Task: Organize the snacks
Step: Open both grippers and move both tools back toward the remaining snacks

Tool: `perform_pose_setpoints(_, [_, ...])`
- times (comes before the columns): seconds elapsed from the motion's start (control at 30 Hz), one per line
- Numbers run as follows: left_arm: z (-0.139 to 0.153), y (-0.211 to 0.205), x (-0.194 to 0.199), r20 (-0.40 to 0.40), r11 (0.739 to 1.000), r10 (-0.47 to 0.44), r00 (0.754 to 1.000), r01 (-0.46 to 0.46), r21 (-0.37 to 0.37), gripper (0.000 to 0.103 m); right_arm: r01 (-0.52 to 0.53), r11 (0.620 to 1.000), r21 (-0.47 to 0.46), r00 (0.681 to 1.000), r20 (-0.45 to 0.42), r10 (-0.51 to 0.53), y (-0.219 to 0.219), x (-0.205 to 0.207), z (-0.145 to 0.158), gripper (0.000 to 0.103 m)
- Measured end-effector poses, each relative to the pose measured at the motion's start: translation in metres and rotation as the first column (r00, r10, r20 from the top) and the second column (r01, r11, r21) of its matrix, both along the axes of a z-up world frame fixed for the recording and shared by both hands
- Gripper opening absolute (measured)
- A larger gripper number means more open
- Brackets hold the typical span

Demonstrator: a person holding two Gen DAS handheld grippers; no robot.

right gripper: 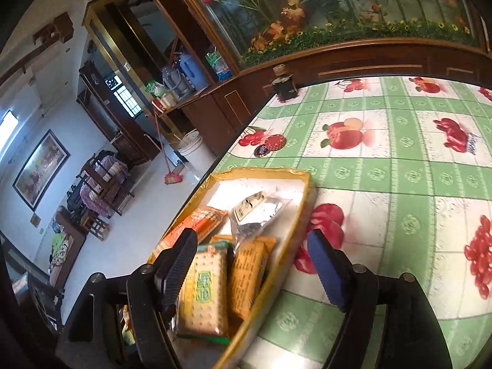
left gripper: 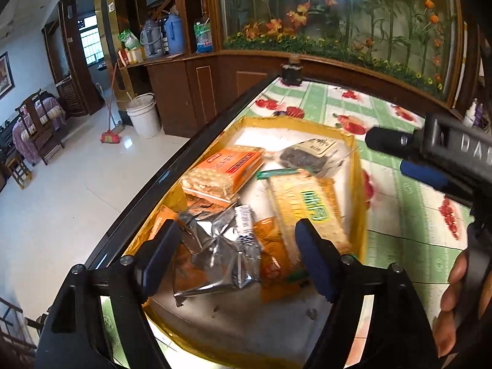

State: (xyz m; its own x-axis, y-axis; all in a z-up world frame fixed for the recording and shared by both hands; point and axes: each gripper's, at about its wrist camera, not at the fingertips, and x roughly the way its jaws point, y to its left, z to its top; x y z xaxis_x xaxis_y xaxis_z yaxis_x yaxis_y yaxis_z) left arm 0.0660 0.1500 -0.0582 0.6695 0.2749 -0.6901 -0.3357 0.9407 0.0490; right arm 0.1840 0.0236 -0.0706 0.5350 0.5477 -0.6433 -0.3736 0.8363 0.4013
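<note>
Snacks lie heaped in a shallow yellow-walled box [left gripper: 358, 166] at the table's left edge: a cracker packet with a green label [left gripper: 310, 212] whose long axis runs away from us, an orange biscuit packet [left gripper: 227, 169] angled across it toward the far right, a crumpled silver pouch [left gripper: 218, 246] nearest us, and a clear bag of dark bits [left gripper: 304, 153] at the far end. We hold the left gripper [left gripper: 238, 252] above the pouch with its jaws apart and nothing pinched, and the right gripper [right gripper: 252, 272] likewise released, over the box's right wall. Beneath it all is a green-checked tablecloth with red fruit [right gripper: 384, 166]; beyond it stand a dark wooden cabinet [left gripper: 196, 92] and a white bucket [left gripper: 144, 117] on pale floor tiles. We cannot read the packets' print.
</note>
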Motion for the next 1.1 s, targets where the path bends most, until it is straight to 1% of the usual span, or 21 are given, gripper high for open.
perform_pose_setpoints(0.17, [0.013,-0.025,-0.008,0.026,0.998,-0.057,0.998,0.057,0.019,0.078,0.024,1.000,-0.014,1.000,0.001,-0.024,-0.031,-0.020,0.002,0.076])
perform_pose_setpoints(0.37, [0.023,-0.064,-0.014,0.044,0.988,-0.154,0.987,0.152,0.030,0.078,0.104,0.994,-0.032,0.994,0.015,-0.104,-0.091,-0.043,0.003,0.076])
perform_pose_setpoints(0.57, [0.024,-0.107,-0.017,0.036,0.966,-0.257,0.966,0.256,0.041,0.078,0.228,0.973,-0.030,0.974,0.015,-0.228,-0.163,-0.062,0.000,0.077])
perform_pose_setpoints(0.7, [0.022,-0.131,-0.021,0.021,0.949,-0.312,0.950,0.311,0.055,0.078,0.295,0.955,-0.029,0.955,0.005,-0.295,-0.200,-0.070,-0.003,0.077])
perform_pose_setpoints(0.87, [0.020,-0.156,-0.029,0.013,0.927,-0.372,0.928,0.371,0.055,0.078,0.337,0.941,-0.039,0.942,0.015,-0.337,-0.231,-0.085,-0.004,0.077])
perform_pose_setpoints(1.0, [0.017,-0.175,-0.033,0.000,0.910,-0.412,0.911,0.411,0.056,0.078,0.377,0.923,-0.073,0.926,0.031,-0.376,-0.254,-0.101,-0.005,0.077])
perform_pose_setpoints(1.1, [0.013,-0.187,-0.036,-0.008,0.895,-0.445,0.895,0.445,0.015,0.078,0.397,0.914,-0.079,0.918,0.027,-0.396,-0.270,-0.109,-0.007,0.077])
